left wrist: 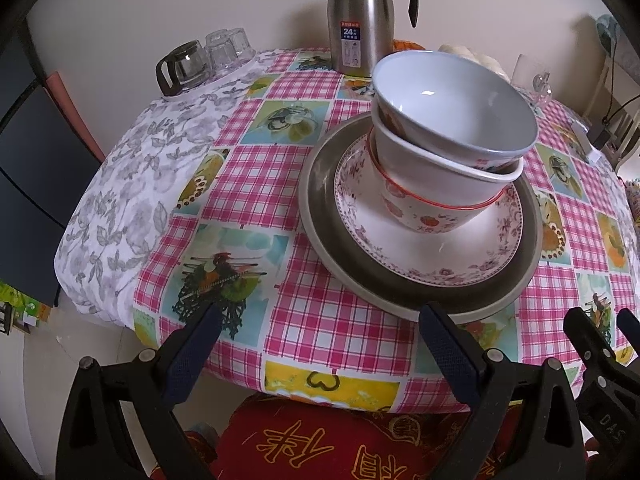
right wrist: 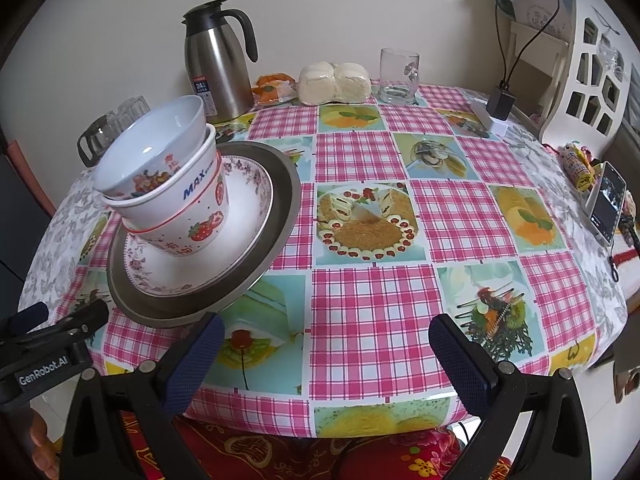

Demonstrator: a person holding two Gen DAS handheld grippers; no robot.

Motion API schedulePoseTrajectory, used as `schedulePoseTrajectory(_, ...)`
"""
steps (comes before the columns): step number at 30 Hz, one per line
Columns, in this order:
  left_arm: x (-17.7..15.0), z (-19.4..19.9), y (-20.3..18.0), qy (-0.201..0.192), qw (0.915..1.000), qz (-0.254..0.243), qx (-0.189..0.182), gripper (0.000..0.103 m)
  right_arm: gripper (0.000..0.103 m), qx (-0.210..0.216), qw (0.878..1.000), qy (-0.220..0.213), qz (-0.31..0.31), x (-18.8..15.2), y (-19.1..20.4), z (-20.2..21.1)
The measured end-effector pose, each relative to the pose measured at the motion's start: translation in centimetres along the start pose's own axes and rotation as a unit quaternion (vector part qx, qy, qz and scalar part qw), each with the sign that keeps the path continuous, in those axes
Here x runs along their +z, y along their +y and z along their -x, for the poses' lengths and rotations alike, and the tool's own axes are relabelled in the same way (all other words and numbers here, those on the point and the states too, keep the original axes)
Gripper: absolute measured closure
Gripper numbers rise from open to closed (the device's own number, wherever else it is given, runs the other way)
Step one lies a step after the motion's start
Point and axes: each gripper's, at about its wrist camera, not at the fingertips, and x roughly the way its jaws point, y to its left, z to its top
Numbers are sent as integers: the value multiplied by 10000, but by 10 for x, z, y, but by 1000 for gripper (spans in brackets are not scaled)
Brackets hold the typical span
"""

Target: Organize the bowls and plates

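On the pink-checked surface [right wrist: 372, 312] near my edge: grey-rimmed metal plate [left wrist: 320, 216], floral plate [left wrist: 472, 248], strawberry-print bowl [right wrist: 192, 216], white bowl [left wrist: 452, 104] nested largest-down, apparently for stability | left claw [left wrist: 324, 344], right claw [right wrist: 328, 356]: both wide open, empty, hovering short of stack.

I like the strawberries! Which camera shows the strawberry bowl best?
The right wrist view: the strawberry bowl shows its strawberries and blue "MAX" lettering there. The left wrist view shows the same bowl with only blurry red pictures, no lettering.
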Motion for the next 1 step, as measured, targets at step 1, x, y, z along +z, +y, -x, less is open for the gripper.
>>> schedulePoseTrajectory(1, 0, -1, -1, 10, 10000, -5, -21, 4, 0, 0, 10000, 0, 6, 0, 0, 0)
